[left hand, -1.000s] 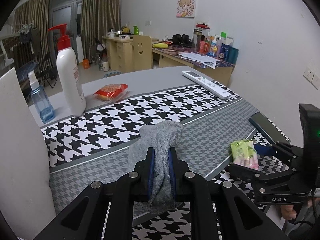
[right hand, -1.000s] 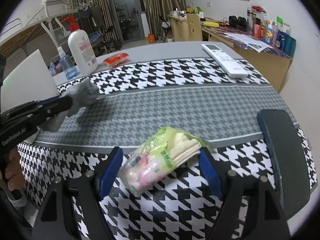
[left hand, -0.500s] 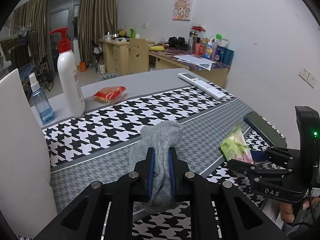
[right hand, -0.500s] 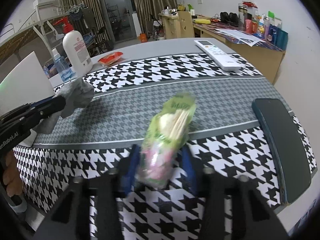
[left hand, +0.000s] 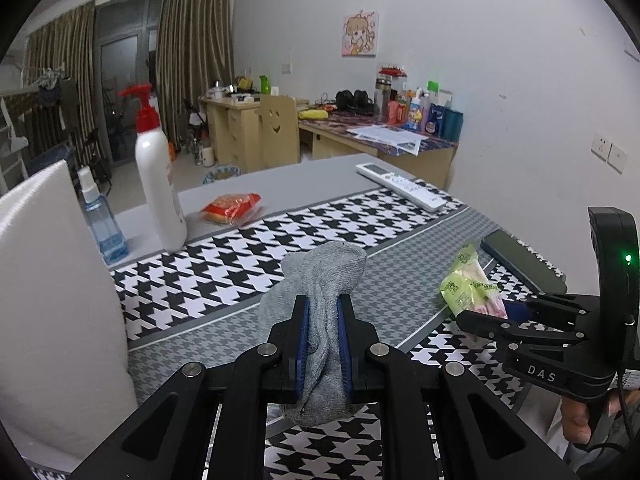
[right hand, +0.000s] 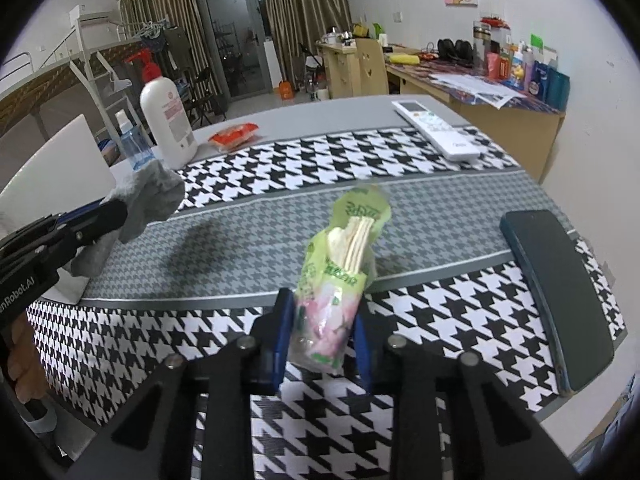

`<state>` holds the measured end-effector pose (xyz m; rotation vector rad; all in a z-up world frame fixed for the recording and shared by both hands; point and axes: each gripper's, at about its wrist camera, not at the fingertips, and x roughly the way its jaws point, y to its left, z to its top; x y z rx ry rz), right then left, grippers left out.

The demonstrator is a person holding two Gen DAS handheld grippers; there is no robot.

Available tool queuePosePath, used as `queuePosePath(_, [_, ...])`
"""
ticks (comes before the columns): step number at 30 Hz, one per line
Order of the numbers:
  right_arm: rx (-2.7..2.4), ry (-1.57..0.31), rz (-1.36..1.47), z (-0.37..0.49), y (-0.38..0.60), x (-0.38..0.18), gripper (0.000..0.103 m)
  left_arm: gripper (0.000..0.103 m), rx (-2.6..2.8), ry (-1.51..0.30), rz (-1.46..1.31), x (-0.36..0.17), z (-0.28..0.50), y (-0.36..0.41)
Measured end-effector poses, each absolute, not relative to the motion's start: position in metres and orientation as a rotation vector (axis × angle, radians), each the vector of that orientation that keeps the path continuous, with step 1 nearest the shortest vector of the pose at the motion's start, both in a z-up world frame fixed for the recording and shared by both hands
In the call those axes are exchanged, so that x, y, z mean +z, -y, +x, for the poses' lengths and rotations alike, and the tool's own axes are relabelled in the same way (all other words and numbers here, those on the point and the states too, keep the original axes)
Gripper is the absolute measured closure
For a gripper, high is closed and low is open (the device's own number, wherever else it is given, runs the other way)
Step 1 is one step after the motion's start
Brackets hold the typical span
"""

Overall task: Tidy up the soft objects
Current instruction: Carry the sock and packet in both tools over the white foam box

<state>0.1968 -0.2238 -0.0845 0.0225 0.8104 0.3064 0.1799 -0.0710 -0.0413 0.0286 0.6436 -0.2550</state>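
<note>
The gray sock (left hand: 320, 320) is squeezed tight between the blue pads of the left tongs (left hand: 323, 344). It is bunched up, with one end poking up above the pads and the other hanging down below them, over the near edge of the desk (left hand: 400, 276).

The green and pink soft packet (right hand: 340, 276) stands up between the pads of the right tongs (right hand: 323, 340). Those tongs are closing on it, and the pads press on its lower part. It is held over the near part of the desk, toward the right side.

A dark phone (right hand: 556, 292) lies by the right edge. A white remote (right hand: 434, 128) lies near the far right corner. A tall white pump bottle (left hand: 156, 184), a small blue spray bottle (left hand: 100, 220) and a red snack bag (left hand: 232, 208) are near the far left part. A white box (left hand: 48, 300) stands at the left edge.
</note>
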Motion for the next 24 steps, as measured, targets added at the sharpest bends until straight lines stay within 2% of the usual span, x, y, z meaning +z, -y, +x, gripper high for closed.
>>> queuePosePath(24, [0.356, -0.652, 0.018, 0.168, 0.198, -0.031, 0.070, 0.089, -0.210, -0.522, 0.060, 0.003, 0.142, 0.048])
